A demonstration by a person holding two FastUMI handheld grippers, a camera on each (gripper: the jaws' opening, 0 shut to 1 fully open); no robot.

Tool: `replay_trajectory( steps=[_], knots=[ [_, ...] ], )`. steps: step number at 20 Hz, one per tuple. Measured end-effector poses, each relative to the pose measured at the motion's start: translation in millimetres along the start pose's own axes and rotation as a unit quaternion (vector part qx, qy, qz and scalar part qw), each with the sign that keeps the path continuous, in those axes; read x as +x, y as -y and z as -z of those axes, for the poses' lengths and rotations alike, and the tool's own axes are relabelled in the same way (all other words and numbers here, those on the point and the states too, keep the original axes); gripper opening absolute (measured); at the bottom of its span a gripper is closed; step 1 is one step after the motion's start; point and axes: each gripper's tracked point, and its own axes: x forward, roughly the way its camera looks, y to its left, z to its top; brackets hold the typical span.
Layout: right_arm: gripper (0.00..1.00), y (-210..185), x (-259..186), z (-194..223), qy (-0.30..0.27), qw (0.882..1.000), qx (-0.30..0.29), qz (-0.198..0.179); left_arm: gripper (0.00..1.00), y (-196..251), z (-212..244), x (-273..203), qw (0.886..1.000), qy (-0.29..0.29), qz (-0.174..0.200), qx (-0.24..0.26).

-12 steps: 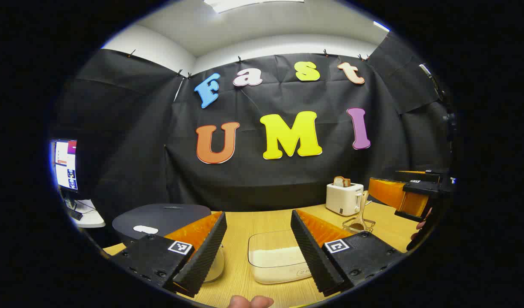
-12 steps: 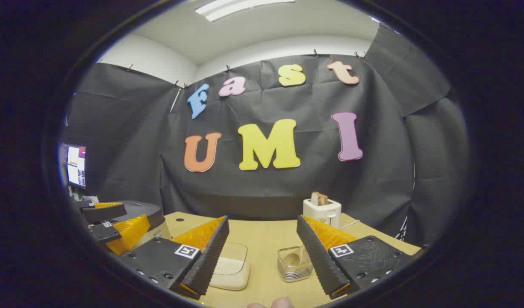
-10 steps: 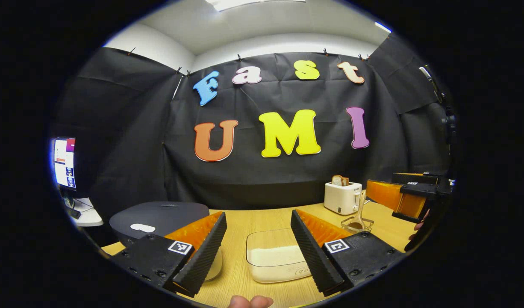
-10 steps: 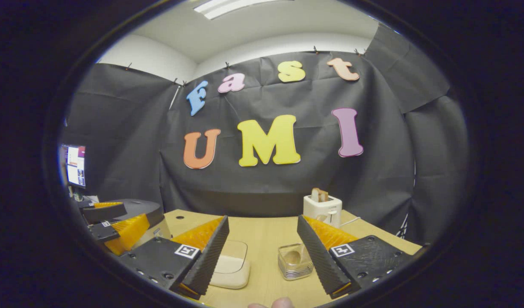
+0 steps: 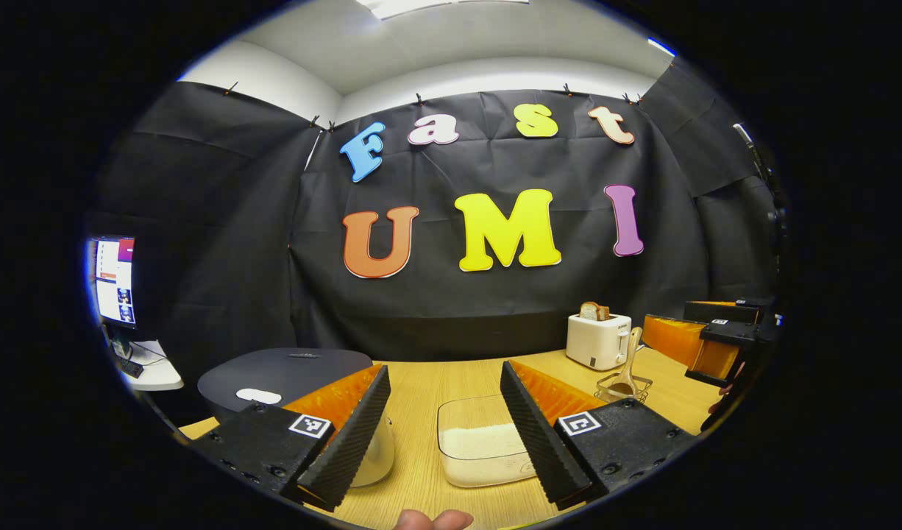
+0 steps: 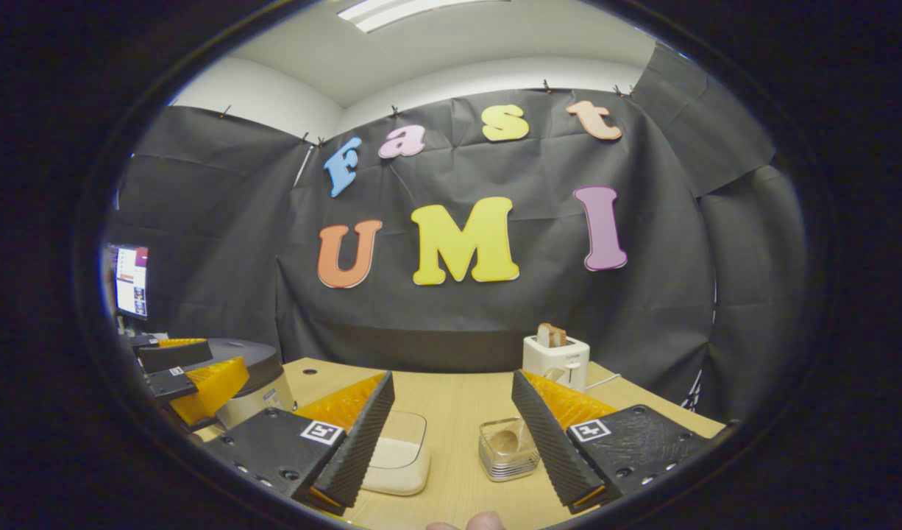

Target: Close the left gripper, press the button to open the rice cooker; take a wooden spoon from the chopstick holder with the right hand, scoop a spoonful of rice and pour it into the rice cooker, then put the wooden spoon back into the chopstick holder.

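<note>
The rice cooker [image 5: 289, 370] with its dark lid down and a white button [image 5: 258, 396] stands at the left of the wooden table [image 5: 436, 383]. My left gripper [image 5: 444, 369] hovers open above the table, just right of the cooker, holding nothing. Ahead of it lies a clear container of rice [image 5: 480, 449]. A wooden spoon [image 5: 627, 364] stands in the clear chopstick holder [image 5: 622, 386] at the right. In the right gripper view my right gripper [image 6: 452, 377] is open and empty above the table, with the holder [image 6: 506, 450] and the rice container [image 6: 396, 456] in front of it.
A white toaster [image 5: 598, 340] with bread in it stands at the back right, behind the holder. A lit monitor [image 5: 112, 280] sits off the table at the far left. The left gripper [image 6: 193, 372] hangs in front of the cooker [image 6: 256, 368]. Black cloth closes the back.
The left gripper view has swung slightly left, so cooker and rice container sit a bit further right. The right gripper has drifted a little. Both stay open.
</note>
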Motion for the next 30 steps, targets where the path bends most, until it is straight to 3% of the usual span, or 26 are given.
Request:
replay_trajectory(
  steps=[2, 3, 9, 10, 11, 13, 15, 16, 18, 19, 20, 21, 24, 26, 27, 29, 30],
  knots=[
    [0.91, -3, 0, 2, 0.0, 1.0, -0.005, -0.003, 0.96, -3, 2, 0, 1.0, -0.002, -0.006, 0.001],
    [0.95, -4, 0, 2, -0.002, 1.0, -0.007, -0.005, 0.96, -6, 4, 1, 1.0, -0.006, -0.013, 0.001],
    [0.96, -2, -3, -5, 0.009, 1.0, -0.014, -0.012, 0.96, -6, 8, 5, 1.0, -0.009, -0.02, -0.004],
    [0.91, -2, -3, -5, 0.011, 1.0, -0.013, -0.013, 0.96, -10, 10, 6, 0.999, -0.012, -0.029, -0.01],
    [0.95, 1, -4, -6, 0.013, 1.0, -0.01, -0.015, 0.96, -11, 11, 7, 0.999, -0.014, -0.034, -0.02],
    [0.95, 4, -3, -4, 0.014, 1.0, -0.001, -0.022, 0.96, -3, 11, 6, 0.999, -0.019, -0.027, -0.034],
    [0.91, 10, -3, -4, 0.015, 0.999, 0.005, -0.03, 0.96, -10, 7, 0, 0.999, -0.011, -0.036, -0.025],
    [0.95, 11, -3, -4, 0.015, 0.999, 0.008, -0.037, 0.96, -17, 4, -1, 0.999, -0.008, -0.044, -0.022],
    [0.91, 14, -2, -4, 0.013, 0.999, 0.013, -0.05, 0.96, -29, 6, -4, 0.998, -0.018, -0.055, -0.02],
    [0.95, 16, -2, -4, 0.013, 0.998, 0.015, -0.055, 0.96, -38, 6, -7, 0.998, -0.022, -0.064, -0.015],
    [0.91, 18, -2, -3, 0.013, 0.998, 0.016, -0.059, 0.96, -50, 2, -10, 0.997, -0.023, -0.071, -0.006],
    [0.95, 20, -2, -3, 0.013, 0.998, 0.018, -0.063, 0.96, -59, -1, -12, 0.997, -0.029, -0.074, 0.006],
    [0.95, 30, 0, 0, 0.014, 0.997, 0.03, -0.067, 0.95, -100, -9, -19, 0.992, -0.056, -0.098, 0.052],
    [0.95, 36, 1, 0, 0.017, 0.997, 0.037, -0.068, 0.92, -119, -21, -24, 0.99, -0.063, -0.105, 0.066],
    [1.0, 36, 1, 0, 0.018, 0.997, 0.036, -0.073, 0.85, -123, -28, -23, 0.991, -0.066, -0.1, 0.062],
    [0.95, 37, 1, 2, 0.018, 0.996, 0.032, -0.081, 0.7, -129, -32, -22, 0.992, -0.081, -0.089, 0.045],
    [0.95, 38, 1, 4, 0.017, 0.996, 0.03, -0.083, 0.68, -131, -34, -19, 0.992, -0.089, -0.083, 0.037]
  ],
)
